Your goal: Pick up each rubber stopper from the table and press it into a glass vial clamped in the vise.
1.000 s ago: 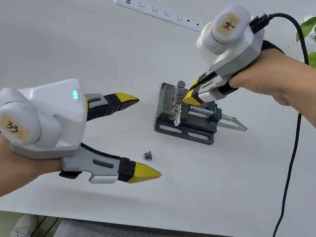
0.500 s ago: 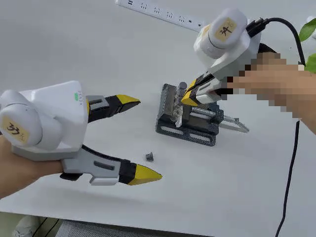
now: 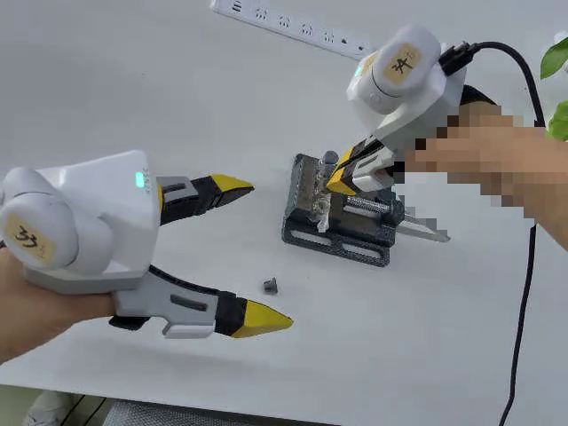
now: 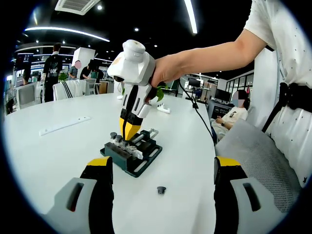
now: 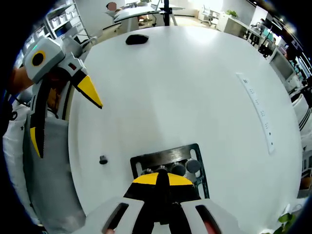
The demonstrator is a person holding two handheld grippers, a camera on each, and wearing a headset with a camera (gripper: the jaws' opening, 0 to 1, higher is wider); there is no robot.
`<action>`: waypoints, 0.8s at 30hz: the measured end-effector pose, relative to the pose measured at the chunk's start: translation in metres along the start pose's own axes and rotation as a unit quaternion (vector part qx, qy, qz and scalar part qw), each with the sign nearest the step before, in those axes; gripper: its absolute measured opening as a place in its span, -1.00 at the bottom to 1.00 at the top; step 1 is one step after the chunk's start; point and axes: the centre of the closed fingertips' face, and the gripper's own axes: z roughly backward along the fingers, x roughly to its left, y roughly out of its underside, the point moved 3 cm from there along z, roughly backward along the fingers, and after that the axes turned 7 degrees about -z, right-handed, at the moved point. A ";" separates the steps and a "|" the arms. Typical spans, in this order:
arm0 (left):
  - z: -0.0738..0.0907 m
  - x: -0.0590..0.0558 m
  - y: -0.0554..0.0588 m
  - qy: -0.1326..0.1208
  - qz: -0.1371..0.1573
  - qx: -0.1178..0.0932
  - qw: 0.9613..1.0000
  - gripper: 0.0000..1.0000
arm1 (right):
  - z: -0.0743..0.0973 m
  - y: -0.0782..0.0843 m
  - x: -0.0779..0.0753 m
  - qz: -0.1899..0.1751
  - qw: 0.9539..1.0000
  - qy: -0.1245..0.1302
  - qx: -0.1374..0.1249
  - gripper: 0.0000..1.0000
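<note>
White round-edged table (image 3: 133,89): carries all items. A white power strip (image 3: 293,25) lies along its far edge.

Left gripper (image 3: 256,253), white body with black jaws and yellow tips: held above the near side of the table, jaws spread wide, nothing between them.

Right gripper (image 3: 337,182), same build: pointed steeply down at the vise, jaws pressed together. Tips sit at the row of vials; contact cannot be confirmed. A black cable (image 3: 524,293) trails from its rear.

Dark grey metal bench vise (image 3: 342,232): stands at table centre, well apart from the left gripper.

Clear glass vials (image 4: 124,145): clamped upright in a row between the vise jaws. Grey stoppers (image 5: 192,165) cap some of them.

Small dark grey rubber stopper (image 3: 270,285): lies loose on the table, near the vise and ahead of the left gripper, apart from both.
</note>
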 end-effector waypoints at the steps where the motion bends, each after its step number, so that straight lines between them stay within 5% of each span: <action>1: 0.000 0.000 0.000 0.000 -0.001 0.000 1.000 0.68 | 0.000 0.000 0.000 0.001 1.000 0.000 0.001 -1.00; 24: -0.003 0.002 0.001 -0.001 0.004 -0.004 1.000 0.67 | -0.002 -0.002 0.002 0.020 1.000 0.007 0.023 -1.00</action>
